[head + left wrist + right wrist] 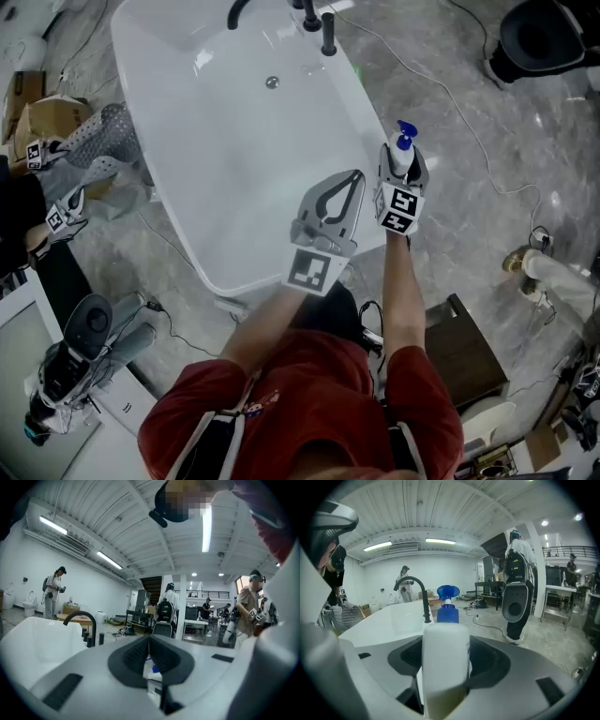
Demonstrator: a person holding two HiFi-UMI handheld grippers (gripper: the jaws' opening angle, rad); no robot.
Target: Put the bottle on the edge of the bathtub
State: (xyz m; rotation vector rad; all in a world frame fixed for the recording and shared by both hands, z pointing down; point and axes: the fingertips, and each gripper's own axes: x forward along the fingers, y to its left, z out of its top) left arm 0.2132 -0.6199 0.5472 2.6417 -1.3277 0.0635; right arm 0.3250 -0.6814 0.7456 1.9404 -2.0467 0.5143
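A white bottle [402,157] with a blue pump [405,138] stands upright between the jaws of my right gripper [404,165], which is shut on it. It hangs by the right rim of the white bathtub [234,169], near the tub's near end. Whether it touches the rim is unclear. In the right gripper view the bottle [445,644] fills the gap of that gripper [446,663], with the tub [389,620] to its left. My left gripper [358,175] hovers over the tub just left of the bottle, shut and empty. Its tips [149,639] meet in the left gripper view.
A black faucet [239,11] and handles [327,33] stand at the tub's far end, with a drain [272,82] below them. Cables [469,122] cross the marble floor on the right. A dark box [464,352] lies near my right side. Other people [55,592] stand around.
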